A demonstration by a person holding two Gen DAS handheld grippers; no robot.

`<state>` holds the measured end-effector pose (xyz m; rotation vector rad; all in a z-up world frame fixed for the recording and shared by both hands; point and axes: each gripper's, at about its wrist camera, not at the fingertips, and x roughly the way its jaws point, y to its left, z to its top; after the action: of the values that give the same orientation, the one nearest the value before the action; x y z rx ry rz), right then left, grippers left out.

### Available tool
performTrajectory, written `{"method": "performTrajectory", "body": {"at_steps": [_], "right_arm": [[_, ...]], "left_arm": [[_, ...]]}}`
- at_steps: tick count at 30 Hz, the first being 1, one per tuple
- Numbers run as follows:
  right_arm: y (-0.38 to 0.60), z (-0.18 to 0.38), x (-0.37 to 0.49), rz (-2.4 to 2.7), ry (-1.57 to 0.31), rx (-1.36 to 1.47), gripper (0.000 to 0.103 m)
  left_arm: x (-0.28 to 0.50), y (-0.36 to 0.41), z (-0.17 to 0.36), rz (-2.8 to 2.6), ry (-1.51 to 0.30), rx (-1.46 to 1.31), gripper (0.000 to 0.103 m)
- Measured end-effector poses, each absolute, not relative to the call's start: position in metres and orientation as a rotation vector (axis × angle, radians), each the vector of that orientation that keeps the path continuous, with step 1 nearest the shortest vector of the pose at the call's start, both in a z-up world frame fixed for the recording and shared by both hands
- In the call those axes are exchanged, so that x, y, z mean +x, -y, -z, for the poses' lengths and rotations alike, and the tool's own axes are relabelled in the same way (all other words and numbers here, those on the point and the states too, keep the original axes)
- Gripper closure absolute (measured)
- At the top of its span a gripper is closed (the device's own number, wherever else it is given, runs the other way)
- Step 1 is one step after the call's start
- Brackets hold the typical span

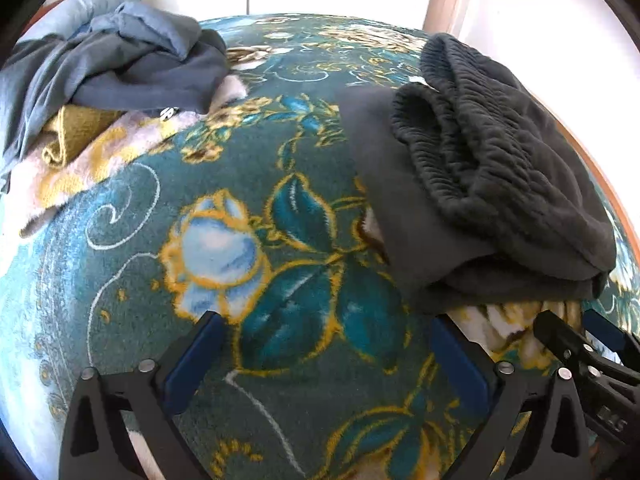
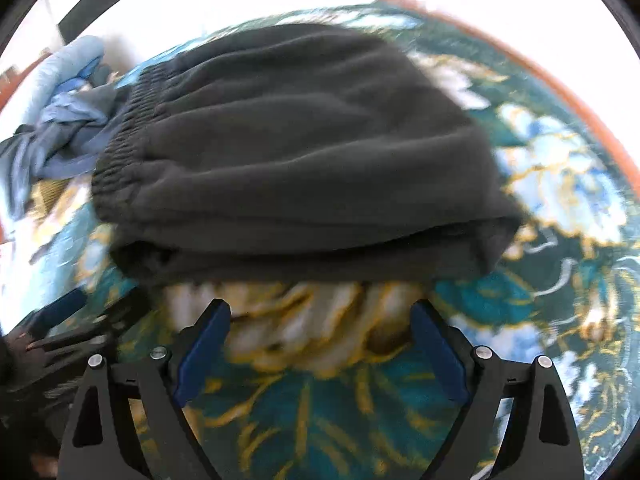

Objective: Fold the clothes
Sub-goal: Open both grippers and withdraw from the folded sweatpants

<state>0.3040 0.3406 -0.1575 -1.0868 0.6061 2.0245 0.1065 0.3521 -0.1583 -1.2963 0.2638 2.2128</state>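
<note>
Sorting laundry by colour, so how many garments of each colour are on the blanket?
Dark charcoal, folded: 1
Slate grey, crumpled: 1
Light blue, crumpled: 1
Mustard yellow: 1
Total: 4, though the pile may hide more.

A home bedroom: floral blanket (image 1: 256, 240), heaped clothes (image 1: 120, 60).

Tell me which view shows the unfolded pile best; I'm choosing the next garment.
The left wrist view: the pile lies sharp and nearly whole at upper left. The right wrist view shows only a blurred sliver at its left edge, beside the folded pants.
</note>
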Motion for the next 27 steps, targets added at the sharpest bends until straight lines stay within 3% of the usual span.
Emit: {"method": "performTrajectory", "body": {"at_steps": [5, 27], "right_arm": [[-0.336, 0.166, 0.303, -2.009, -0.538, -1.064, 0.000], [-0.320, 0.155, 0.304, -1.991, -0.498, -1.049, 0.000]], "left_arm": [[0.110, -0.361, 0.166, -2.228, -0.326, -1.287, 0.000], [0.128, -0.358, 0.159, -2.265, -0.352, -1.251, 0.000]]}}
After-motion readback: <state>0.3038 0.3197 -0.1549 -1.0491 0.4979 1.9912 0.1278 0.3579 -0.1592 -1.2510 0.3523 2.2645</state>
